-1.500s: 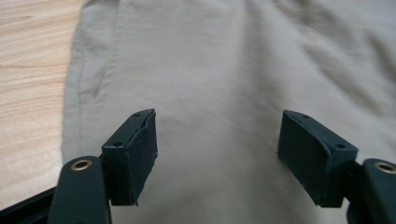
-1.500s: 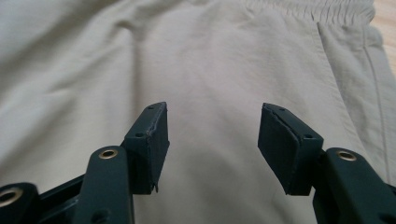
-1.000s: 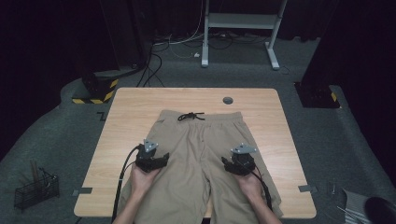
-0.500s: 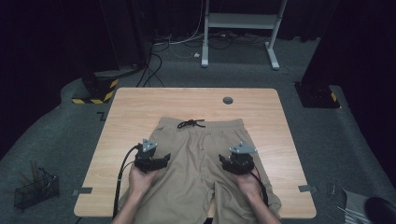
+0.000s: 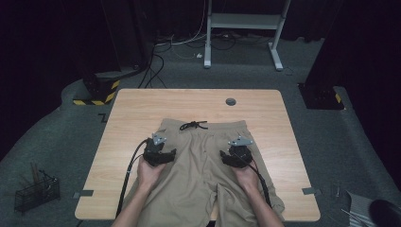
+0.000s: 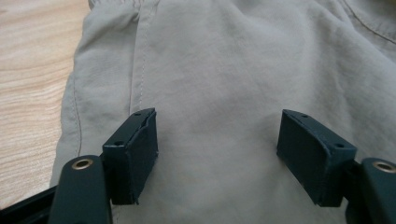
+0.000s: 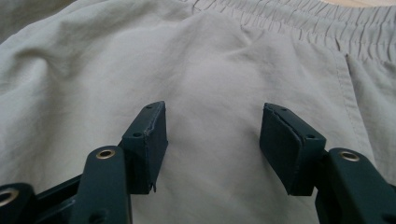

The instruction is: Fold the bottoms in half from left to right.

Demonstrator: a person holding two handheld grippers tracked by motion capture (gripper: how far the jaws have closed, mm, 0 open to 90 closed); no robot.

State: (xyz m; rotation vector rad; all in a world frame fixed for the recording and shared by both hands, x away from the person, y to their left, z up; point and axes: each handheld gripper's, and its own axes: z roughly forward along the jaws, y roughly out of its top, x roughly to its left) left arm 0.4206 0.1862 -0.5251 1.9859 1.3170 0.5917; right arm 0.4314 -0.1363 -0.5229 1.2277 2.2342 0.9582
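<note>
A pair of khaki shorts lies flat on the wooden table, waistband away from the person, with a black drawstring at its middle. My left gripper is over the left leg near the side seam. Its jaws stand wide apart over smooth cloth, with no fold between them; the left gripper is open. My right gripper is over the right leg below the gathered waistband. The right gripper is open as well, with flat fabric between the pads.
A round grommet sits in the table's far edge. The cables trail back from the grippers along the forearms. On the floor, a wire basket stands at the lower left, and a white desk frame stands beyond the table.
The shorts have slid a little toward the person. Both grippers have moved inward over the legs, toward each other and slightly away from the person. Both stay open.
</note>
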